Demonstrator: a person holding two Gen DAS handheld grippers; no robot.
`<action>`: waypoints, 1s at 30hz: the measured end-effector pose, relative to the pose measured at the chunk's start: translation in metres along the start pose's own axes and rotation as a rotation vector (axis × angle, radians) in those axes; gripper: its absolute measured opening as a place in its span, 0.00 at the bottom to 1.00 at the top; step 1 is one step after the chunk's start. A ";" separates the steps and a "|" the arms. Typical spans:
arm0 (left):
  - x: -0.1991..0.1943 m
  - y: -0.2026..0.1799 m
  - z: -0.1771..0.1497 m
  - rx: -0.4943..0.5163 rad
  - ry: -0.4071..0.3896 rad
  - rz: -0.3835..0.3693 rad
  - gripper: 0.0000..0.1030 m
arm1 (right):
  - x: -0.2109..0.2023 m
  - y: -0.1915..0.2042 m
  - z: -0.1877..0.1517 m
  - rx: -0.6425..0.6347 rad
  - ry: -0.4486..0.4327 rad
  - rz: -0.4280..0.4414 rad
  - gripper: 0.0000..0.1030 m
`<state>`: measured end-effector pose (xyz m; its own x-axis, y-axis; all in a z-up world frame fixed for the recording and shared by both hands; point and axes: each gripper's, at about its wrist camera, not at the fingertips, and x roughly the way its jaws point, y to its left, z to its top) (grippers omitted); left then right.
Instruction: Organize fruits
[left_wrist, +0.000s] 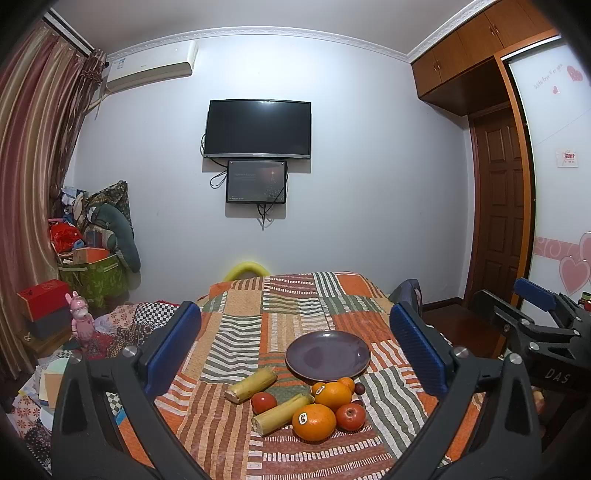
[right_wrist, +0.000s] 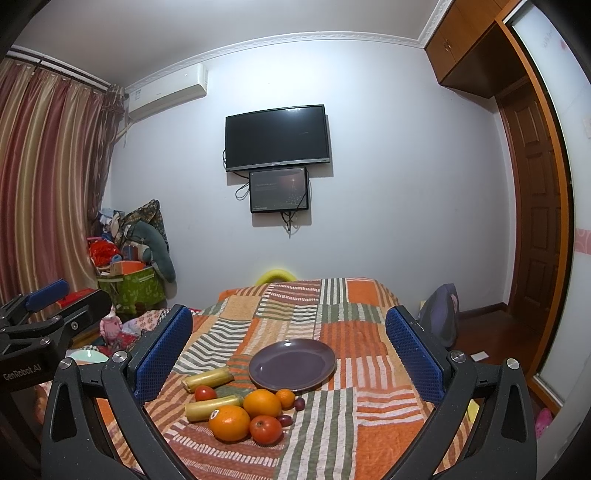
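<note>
A purple plate (left_wrist: 327, 355) (right_wrist: 292, 364) lies bare on the patchwork cloth. In front of it sits a cluster of fruit: two large oranges (left_wrist: 314, 422) (right_wrist: 229, 422), a small mandarin (left_wrist: 346, 383) (right_wrist: 286, 398), two red tomatoes (left_wrist: 350, 416) (right_wrist: 265, 429), dark grapes (left_wrist: 359, 387) (right_wrist: 299, 403) and two yellow-green cane pieces (left_wrist: 251, 386) (right_wrist: 209, 379). My left gripper (left_wrist: 295, 347) and right gripper (right_wrist: 289, 350) hover open above the near edge, each holding nothing. The right gripper also shows at the right edge of the left wrist view (left_wrist: 535, 325).
The cloth-covered table (left_wrist: 280, 295) drops off at both sides. Boxes, bags and a pink toy (left_wrist: 82, 317) crowd the floor on the left. A dark bag (right_wrist: 441, 314) and wooden door (right_wrist: 532, 206) stand on the right. Screens hang on the far wall.
</note>
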<state>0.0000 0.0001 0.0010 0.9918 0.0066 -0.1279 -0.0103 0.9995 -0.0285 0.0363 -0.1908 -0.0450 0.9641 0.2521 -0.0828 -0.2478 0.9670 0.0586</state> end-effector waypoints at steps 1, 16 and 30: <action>0.000 0.000 0.000 0.000 0.000 0.000 1.00 | 0.000 0.000 0.000 0.001 -0.001 0.000 1.00; 0.011 0.006 -0.005 0.023 0.028 0.025 1.00 | 0.007 0.008 -0.008 -0.042 0.020 0.031 0.97; 0.076 0.036 -0.043 0.052 0.266 0.046 0.69 | 0.057 -0.008 -0.045 -0.059 0.207 0.057 0.62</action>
<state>0.0695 0.0356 -0.0526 0.9220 0.0508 -0.3838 -0.0410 0.9986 0.0336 0.0890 -0.1828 -0.0948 0.9101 0.3022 -0.2834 -0.3121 0.9500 0.0108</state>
